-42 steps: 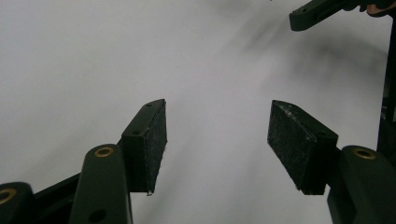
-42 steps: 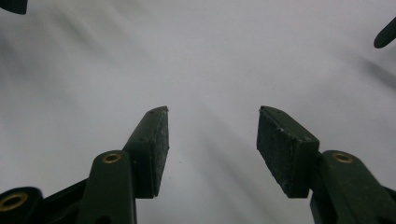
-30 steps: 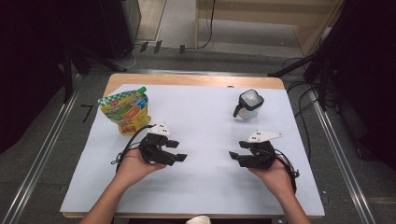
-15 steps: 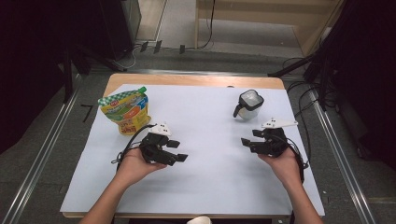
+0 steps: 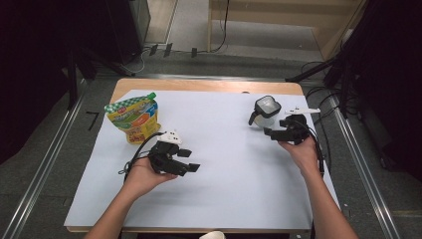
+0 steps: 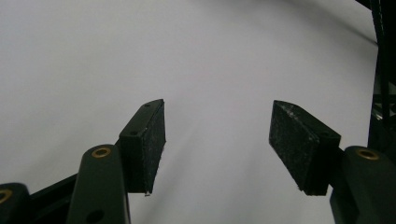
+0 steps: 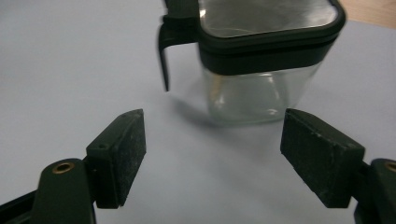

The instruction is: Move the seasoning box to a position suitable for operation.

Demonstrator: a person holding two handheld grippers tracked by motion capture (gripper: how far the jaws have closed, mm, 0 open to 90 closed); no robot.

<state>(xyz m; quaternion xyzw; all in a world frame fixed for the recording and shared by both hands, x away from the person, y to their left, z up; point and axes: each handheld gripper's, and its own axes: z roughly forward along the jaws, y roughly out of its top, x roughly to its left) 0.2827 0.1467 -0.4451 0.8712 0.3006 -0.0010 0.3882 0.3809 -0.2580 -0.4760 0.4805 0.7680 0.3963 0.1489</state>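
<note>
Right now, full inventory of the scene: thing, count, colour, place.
container: 1, clear body with black lid rim and black handle, far right of the sheet, just ahead of the right tool; also close in the right gripper view.
pouch: 1, yellow and green with a green cap, standing at far left of the sheet.
sheet: 1, white, covers the tabletop.
table: 1, wooden, its far edge shows beyond the sheet.
left tool: 1, black, mid-left over the sheet, open, nothing between its pads.
right tool: 1, black, jaws have just been opening, nothing between them, aimed at the container.
</note>
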